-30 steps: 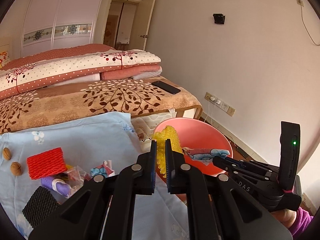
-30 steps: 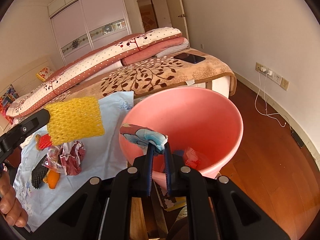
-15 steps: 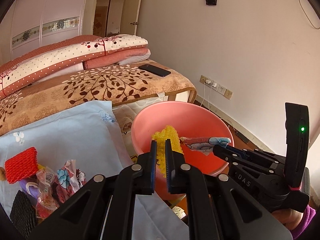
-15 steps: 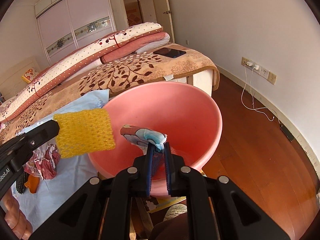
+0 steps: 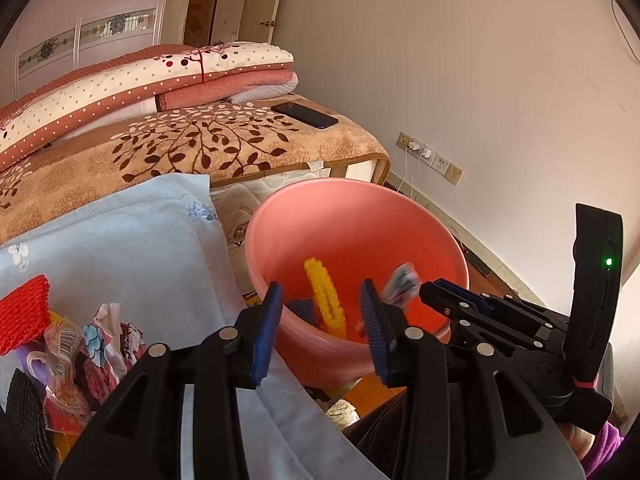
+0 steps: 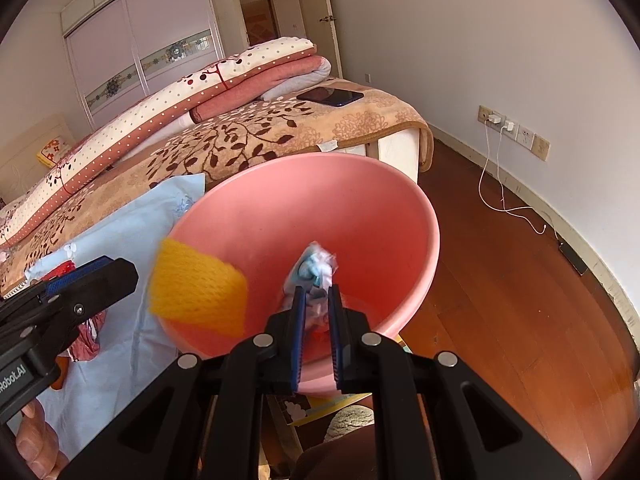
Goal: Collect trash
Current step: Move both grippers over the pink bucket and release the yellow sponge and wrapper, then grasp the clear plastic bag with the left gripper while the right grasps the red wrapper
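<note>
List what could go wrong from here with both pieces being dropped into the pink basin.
1. The yellow foam net has left the open left claw and looks blurred, near the pink basin rim on the bed side; it might land on the blue cloth instead.
2. The right claw is only partly open, and the crumpled wrapper sits at its tips; it may cling rather than drop.

Ahead of me stands a bed (image 6: 280, 136) under a leaf-patterned tan blanket (image 5: 192, 148), a folded dotted quilt (image 6: 200, 92) piled on it and a dark phone (image 5: 305, 114) near its corner. Behind the bed is a pale sliding wardrobe (image 6: 148, 44) and a doorway (image 6: 276, 12). Right of the bed: plain wall, sockets (image 6: 516, 132) with a white cable, wooden floor (image 6: 500, 280).
</note>
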Tool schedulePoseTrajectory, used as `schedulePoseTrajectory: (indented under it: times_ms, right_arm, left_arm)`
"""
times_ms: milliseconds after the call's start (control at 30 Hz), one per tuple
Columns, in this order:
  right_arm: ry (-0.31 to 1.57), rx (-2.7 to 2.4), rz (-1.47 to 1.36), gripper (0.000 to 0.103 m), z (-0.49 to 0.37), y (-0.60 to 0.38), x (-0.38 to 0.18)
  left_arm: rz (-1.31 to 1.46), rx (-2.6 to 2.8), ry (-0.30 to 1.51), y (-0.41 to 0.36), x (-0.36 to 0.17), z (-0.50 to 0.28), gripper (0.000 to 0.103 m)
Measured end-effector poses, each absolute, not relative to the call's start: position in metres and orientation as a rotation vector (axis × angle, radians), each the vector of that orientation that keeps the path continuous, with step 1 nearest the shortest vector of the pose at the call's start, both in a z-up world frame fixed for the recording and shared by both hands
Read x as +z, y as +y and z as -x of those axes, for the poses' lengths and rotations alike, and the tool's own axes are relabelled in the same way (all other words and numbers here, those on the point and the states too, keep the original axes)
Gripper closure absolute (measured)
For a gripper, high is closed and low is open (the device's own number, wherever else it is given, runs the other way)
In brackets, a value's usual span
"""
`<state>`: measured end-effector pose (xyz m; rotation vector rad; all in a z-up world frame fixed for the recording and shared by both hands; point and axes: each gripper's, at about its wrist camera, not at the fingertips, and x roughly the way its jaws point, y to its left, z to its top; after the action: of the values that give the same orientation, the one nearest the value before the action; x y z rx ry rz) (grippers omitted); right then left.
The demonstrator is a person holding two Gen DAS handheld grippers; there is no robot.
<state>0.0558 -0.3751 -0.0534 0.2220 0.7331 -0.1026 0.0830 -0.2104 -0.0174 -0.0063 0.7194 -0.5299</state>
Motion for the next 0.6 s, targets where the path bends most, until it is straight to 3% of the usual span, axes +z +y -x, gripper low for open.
schedulePoseTrajectory:
  times_ms: [67, 200, 400, 600]
  right_arm:
    - [0.735, -0.102, -0.223, 0.091, -0.056, -0.375, -0.054]
    - [0.717, -0.097, -0.216, 0.07, -0.054, -0.372, -0.052]
    - [0.689, -0.08, -0.205, 0.058, -0.047, -0.364, -0.043]
    - [0.665, -0.052, -0.189, 0.054, -0.038, -0.352, -0.035]
  left_arm:
    - [0.012, -0.531, 0.718, -0.21, -0.017, -0.082, 0.062]
    - [0.019, -0.541, 0.718, -0.209, -0.015, -0.08, 0.062]
    - [0.036, -0.53, 0.713, -0.204, -0.011, -0.076, 0.062]
    - [0.037, -0.506, 0.687, -0.191, -0.003, -0.067, 0.062]
